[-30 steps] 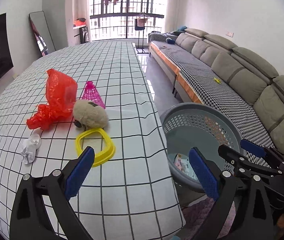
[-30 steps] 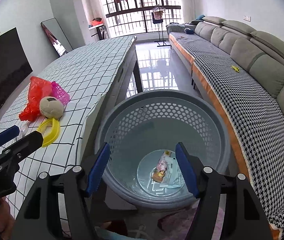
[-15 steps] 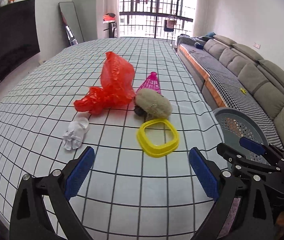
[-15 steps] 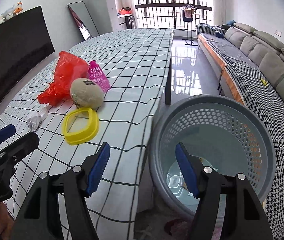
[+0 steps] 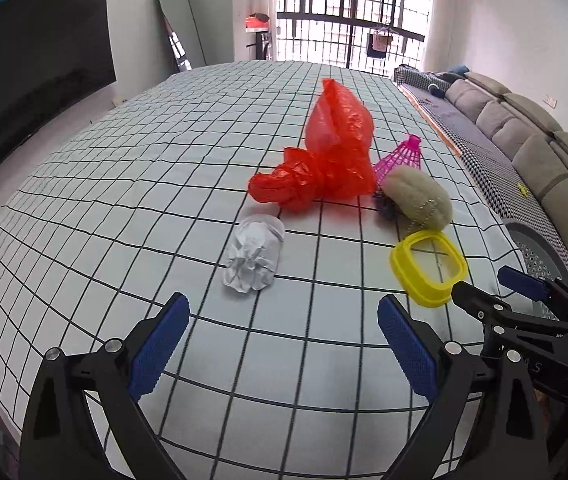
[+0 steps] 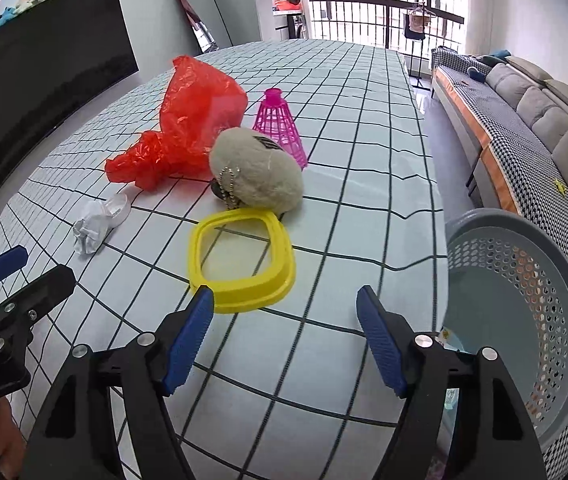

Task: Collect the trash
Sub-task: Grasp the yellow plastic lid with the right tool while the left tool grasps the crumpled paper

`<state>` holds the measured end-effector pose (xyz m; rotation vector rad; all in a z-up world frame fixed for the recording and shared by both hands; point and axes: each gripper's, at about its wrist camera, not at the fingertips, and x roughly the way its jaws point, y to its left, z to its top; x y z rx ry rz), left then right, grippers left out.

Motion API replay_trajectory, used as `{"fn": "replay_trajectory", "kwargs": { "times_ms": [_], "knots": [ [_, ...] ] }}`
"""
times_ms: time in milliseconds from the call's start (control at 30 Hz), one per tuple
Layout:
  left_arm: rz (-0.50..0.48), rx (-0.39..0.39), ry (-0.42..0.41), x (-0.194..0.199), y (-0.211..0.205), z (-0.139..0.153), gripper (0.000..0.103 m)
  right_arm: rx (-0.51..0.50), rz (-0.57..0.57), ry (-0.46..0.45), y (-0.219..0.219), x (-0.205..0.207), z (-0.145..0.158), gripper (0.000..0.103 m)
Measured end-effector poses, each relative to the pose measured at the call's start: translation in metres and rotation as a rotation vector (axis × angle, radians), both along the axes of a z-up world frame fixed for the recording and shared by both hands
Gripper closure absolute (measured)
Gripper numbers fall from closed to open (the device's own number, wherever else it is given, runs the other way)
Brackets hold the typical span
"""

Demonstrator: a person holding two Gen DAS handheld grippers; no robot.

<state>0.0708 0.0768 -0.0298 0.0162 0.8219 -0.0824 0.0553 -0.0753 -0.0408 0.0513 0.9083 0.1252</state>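
On the checked table (image 5: 123, 184) lie a crumpled white cup with paper (image 5: 253, 258), a red plastic bag (image 5: 324, 156), a pink shuttlecock (image 5: 402, 158), a beige plush keychain (image 5: 420, 200) and a yellow ring (image 5: 428, 266). My left gripper (image 5: 284, 348) is open and empty, just short of the white cup. My right gripper (image 6: 284, 344) is open and empty, just short of the yellow ring (image 6: 241, 256). The grey basket (image 6: 524, 320) stands by the table's right edge, with wrappers inside. The cup (image 6: 99, 224), bag (image 6: 187, 120) and plush (image 6: 255, 172) also show in the right wrist view.
A grey sofa (image 5: 524, 140) runs along the right wall. A dark TV screen (image 5: 31, 80) and a leaning mirror (image 5: 179, 32) are on the left. The far half of the table (image 6: 344, 72) holds nothing.
Both grippers swung left from the basket toward the table. The left one now faces the white cup, the right one the yellow ring. Both stayed open.
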Motion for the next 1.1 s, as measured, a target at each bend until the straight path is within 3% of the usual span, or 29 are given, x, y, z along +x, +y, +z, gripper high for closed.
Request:
{"fn": "replay_trajectory", "kwargs": {
  "times_ms": [200, 767, 867, 933, 1100],
  "knots": [
    [0.05, -0.001, -0.012, 0.011, 0.026, 0.002, 0.01, 0.005, 0.018, 0.016, 0.014, 0.016, -0.001, 0.024],
    [0.093, -0.024, 0.026, 0.02, 0.053, -0.008, 0.01, -0.072, 0.021, 0.065, 0.036, 0.04, -0.014, 0.024],
    [0.089, -0.025, 0.03, 0.021, 0.052, -0.008, 0.01, -0.062, 0.025, 0.059, 0.035, 0.04, -0.014, 0.025],
    [0.089, -0.026, 0.032, 0.021, 0.053, -0.009, 0.01, -0.074, 0.021, 0.051, 0.036, 0.039, -0.013, 0.034],
    [0.088, -0.034, 0.047, 0.024, 0.052, -0.011, 0.01, -0.05, 0.032, 0.038, 0.034, 0.032, -0.01, 0.035]
  ]
}}
